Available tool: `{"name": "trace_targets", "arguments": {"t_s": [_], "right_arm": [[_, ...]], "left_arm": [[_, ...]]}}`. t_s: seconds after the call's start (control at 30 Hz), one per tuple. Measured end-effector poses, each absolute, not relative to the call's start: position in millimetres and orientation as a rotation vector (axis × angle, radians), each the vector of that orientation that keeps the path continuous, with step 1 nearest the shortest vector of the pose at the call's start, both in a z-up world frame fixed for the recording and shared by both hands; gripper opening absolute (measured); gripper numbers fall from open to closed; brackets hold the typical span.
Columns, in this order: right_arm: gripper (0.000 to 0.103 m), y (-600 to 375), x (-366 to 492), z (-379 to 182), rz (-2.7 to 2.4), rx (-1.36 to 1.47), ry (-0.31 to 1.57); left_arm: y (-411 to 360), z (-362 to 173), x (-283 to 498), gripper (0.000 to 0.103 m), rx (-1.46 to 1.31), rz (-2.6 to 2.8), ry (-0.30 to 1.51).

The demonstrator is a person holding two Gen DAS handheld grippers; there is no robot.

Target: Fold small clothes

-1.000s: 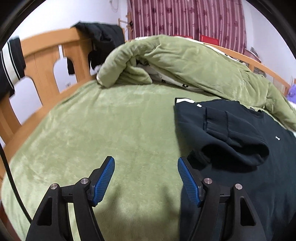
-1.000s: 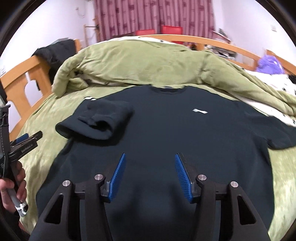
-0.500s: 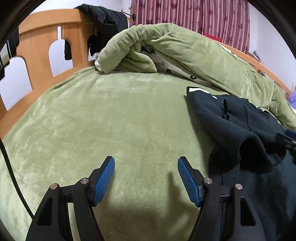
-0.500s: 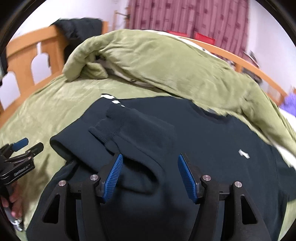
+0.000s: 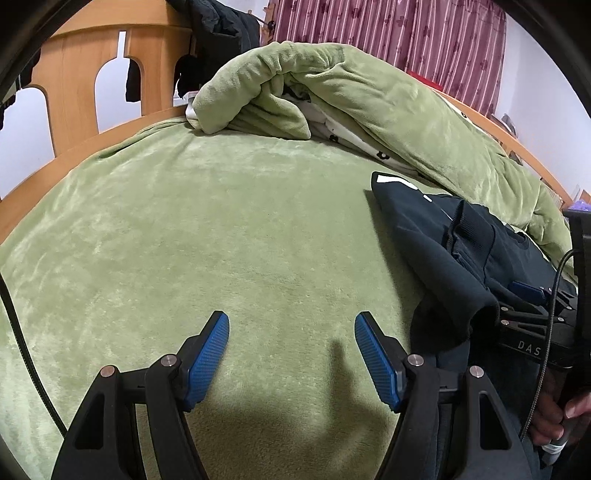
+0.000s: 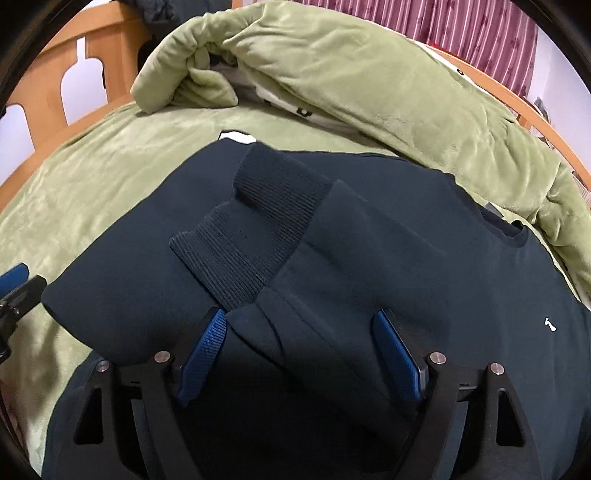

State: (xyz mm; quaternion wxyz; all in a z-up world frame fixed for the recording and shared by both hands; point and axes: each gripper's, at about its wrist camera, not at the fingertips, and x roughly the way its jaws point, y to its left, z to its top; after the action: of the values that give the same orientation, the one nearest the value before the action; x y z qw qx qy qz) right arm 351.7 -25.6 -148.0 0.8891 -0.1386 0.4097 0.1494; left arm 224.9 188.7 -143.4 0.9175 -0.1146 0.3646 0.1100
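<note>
A dark navy sweatshirt [image 6: 461, 288] lies flat on the green blanket [image 5: 221, 229], chest up, with a small white logo [image 6: 550, 325]. One sleeve is folded across its body, the ribbed cuff [image 6: 258, 229] pointing away from me. My right gripper [image 6: 299, 317] hangs low over this sleeve; its jaws are opening and the sleeve fabric lies between the blue pads [image 6: 397, 354]. My left gripper [image 5: 291, 321] stands open over bare blanket just left of the sweatshirt [image 5: 443, 251], with nothing between its fingers. In the left wrist view, the right gripper's body [image 5: 532, 325] shows at the right edge.
A bunched green duvet [image 5: 351, 92] with a white patterned lining fills the far side of the bed. A wooden bed frame [image 5: 74, 74] with dark clothes [image 5: 221, 26] hung on it runs along the left. A person's hand [image 5: 554, 413] grips the right tool.
My right gripper has travelled left and down from over the sweatshirt's hem onto the folded sleeve, and its jaws have widened. My left gripper sank closer to the blanket, then held still.
</note>
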Motion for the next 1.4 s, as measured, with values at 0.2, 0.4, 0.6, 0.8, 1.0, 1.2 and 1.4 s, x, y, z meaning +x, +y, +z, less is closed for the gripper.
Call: {"name": "trace_targets", "arguments": {"t_s": [0.2,0.4,0.6,0.8,1.0,1.2,1.4], "right_arm": [[0.017,-30.2,343.2,-130.5,0.343,-0.294,0.78],[0.016,-88.4,332.1,-74.9,0.203,-0.253,0.633],[0.016,-173.9,326.4,-27.1,0.066,-0.254,0.56],[0.016,-245.2,326.4,-50.0,-0.011,-0.167,0.676],[0.018,-277.6,318.5,-87.2,-0.031,-0.09,0.752],[0.055,-301.4,290.1,-109.7,-0.101,-0.071,0.772],[0.061,-337.7,290.4,-113.0,-0.118,0.063,0.806]], "left_arm": [[190.8,-142.7,226.9,0.069,-0.249,0.239,0.747],[186.7,-138.4,226.3,0.069,-0.234,0.247,0.718],[172.0,-129.1,225.1,0.069,-0.248,0.145,0.714],[149.0,-121.3,223.9,0.069,-0.25,0.058,0.71],[129.6,-127.2,226.0,0.069,-0.208,0.032,0.743],[125.8,-134.6,229.9,0.069,-0.189,0.039,0.768],[126.4,-138.4,231.2,0.069,-0.184,0.051,0.777]]}}
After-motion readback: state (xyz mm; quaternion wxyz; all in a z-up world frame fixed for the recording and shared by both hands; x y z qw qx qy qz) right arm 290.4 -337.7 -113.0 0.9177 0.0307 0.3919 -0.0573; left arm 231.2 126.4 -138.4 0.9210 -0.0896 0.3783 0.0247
